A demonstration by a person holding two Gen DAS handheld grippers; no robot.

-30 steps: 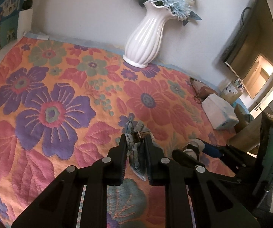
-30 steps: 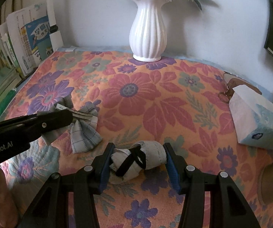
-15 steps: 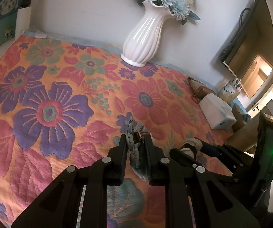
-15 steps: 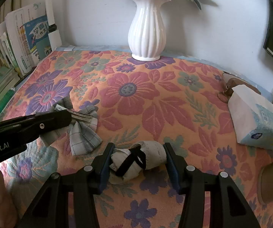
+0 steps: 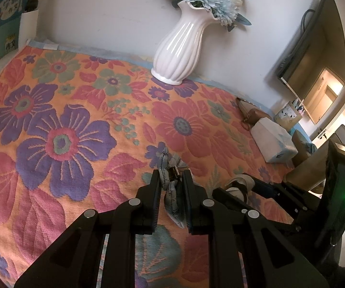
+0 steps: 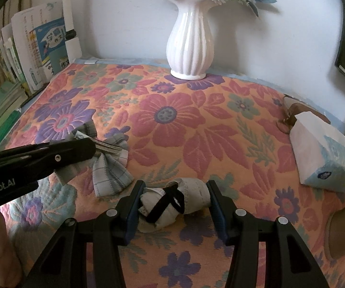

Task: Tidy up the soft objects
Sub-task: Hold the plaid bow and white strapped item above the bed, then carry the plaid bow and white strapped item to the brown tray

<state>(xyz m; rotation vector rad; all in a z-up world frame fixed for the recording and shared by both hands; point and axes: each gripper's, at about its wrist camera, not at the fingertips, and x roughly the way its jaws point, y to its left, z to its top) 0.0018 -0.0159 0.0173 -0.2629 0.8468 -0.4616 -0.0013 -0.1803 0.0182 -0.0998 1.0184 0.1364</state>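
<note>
While the left gripper point(image 5: 171, 189) keeps its fingers point(image 5: 153, 192) clamped on the plaid bow point(image 6: 111, 168) at its metal clip, the bow has barely shifted from a second ago (fabric lying on the floral cloth point(image 6: 196, 124), not lifted). Right gripper point(image 6: 175, 199) fingers point(image 6: 134, 201) stand apart around the cream scrunchie bundle point(image 6: 179, 198), flanking it; contact with the pads cannot be told, so no grasp yet. Compared with the earlier frames, both views have drifted slightly, nothing more. Sorting looks barely begun: both soft items sit near the desk's front, close together. White vase point(image 6: 190, 43), tissue pack point(image 6: 323, 153) and books point(image 6: 40, 52) unchanged.
</note>
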